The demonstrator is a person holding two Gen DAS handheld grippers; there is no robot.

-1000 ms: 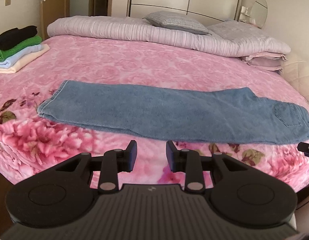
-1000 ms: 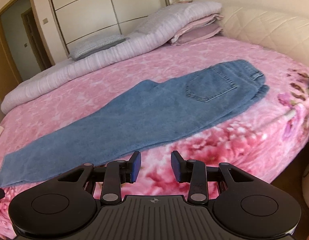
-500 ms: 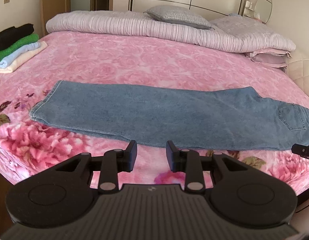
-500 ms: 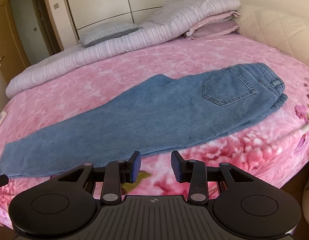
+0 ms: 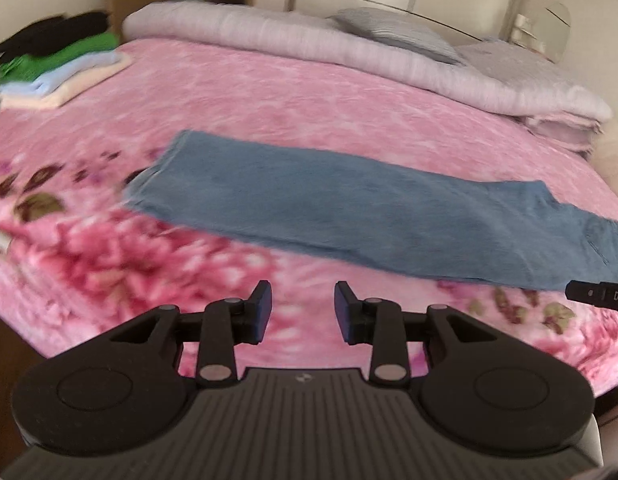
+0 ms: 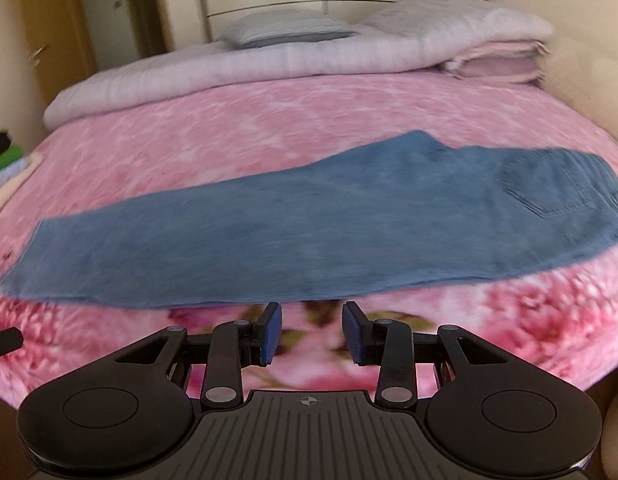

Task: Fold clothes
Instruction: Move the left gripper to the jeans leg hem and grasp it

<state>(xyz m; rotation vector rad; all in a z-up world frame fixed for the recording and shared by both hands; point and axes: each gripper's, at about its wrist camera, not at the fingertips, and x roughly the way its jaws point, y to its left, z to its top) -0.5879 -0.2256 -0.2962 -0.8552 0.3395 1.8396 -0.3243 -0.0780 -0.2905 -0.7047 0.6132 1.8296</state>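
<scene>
While both views are smeared by motion, the folded blue denim jeans [image 6: 309, 232] lie lengthwise on the pink floral bedspread [image 5: 269, 92], their waistband cut off at the left view's edge. Compared with a second ago, each camera has shifted sideways. The left gripper [image 5: 303, 312] is opening, nothing between its jaws; the right gripper [image 6: 312, 330] stands apart, empty, just short of the jeans' near edge.

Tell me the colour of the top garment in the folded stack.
Black, on the folded stack, clearest in the left wrist view.
</scene>
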